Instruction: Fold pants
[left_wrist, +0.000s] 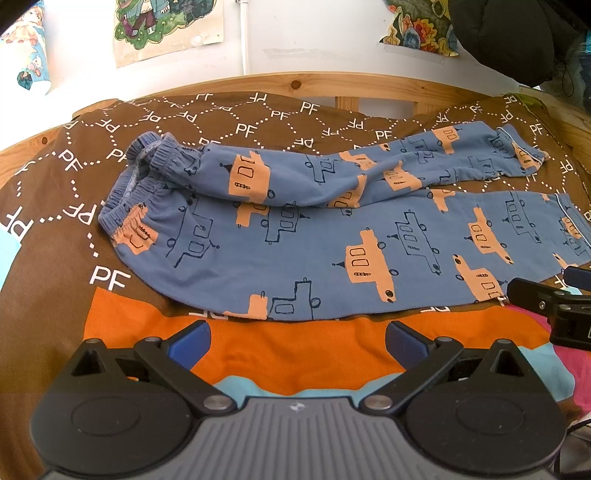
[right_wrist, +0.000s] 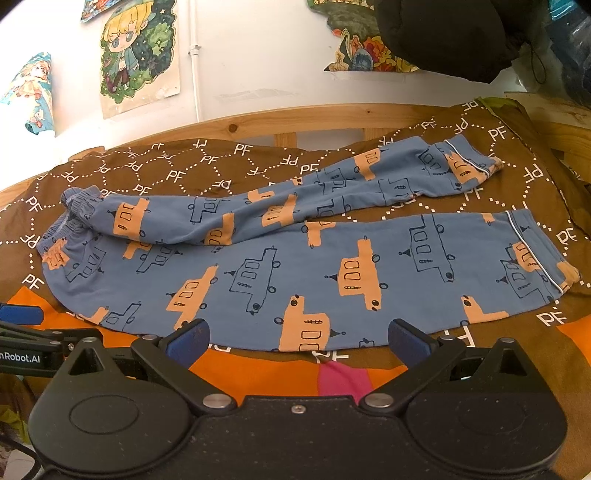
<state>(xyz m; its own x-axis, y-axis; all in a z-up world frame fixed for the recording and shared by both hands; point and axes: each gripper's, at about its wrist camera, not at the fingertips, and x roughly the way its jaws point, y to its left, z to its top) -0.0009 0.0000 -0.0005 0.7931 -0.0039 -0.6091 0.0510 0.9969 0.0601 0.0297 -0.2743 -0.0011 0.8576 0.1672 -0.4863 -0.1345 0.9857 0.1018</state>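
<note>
With both the left gripper and right gripper spread wide and empty, pinching the pyjama pants near the frame's lower edge could snag the patterned duvet beneath.

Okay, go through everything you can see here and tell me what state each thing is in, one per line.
Pants: unfolded, spread lengthwise, far leg crumpled.
Waistband: bunched, on the left.
Blanket: spread under the pants.
Left gripper: open, empty, short of the pants.
Right gripper: open, empty, at the near edge.
</note>
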